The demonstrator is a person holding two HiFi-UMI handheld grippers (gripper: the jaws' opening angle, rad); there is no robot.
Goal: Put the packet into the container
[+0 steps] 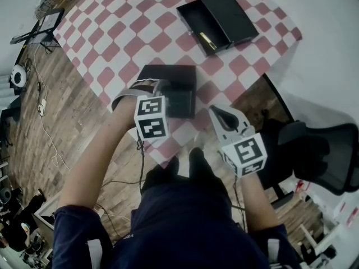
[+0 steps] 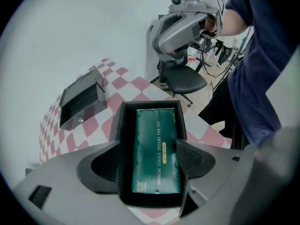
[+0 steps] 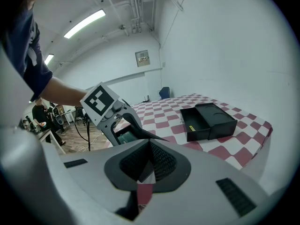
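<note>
The room has plain white walls [image 3: 225,46] and a ceiling with strip lights [image 3: 84,23]. A wooden floor [image 1: 73,128] runs to the left of the container and below it in the head view, with loose cables [image 1: 47,129] trailing over it. The table [image 1: 123,32] is covered with a red-and-white checked cloth, and its front corner lies just below the container. A black office chair [image 1: 322,150] stands off the table, to the right of the container and well apart from it. The person's dark blue top [image 1: 185,217] fills the bottom of the head view.

Beyond the container, towards the far right of the table, an open black box [image 1: 221,15] lies flat beside what looks like its lid. A small yellow strip [image 1: 206,40] sits inside it.

The container [image 2: 123,125], a shallow black tray with upright walls, sits on the cloth near the table's front edge. The packet [image 2: 157,163] lies flat inside it. It is dark green with a line of pale lettering along its length, and it fills most of the floor of the tray.

The left tool [image 2: 147,141] is over the container with its jaws apart, one on each side of the packet and level with the long walls. Whether they touch those walls is hard to say. The right tool [image 3: 150,149] is to the right of the container and clear of it. Its jaws are together with nothing between them.
</note>
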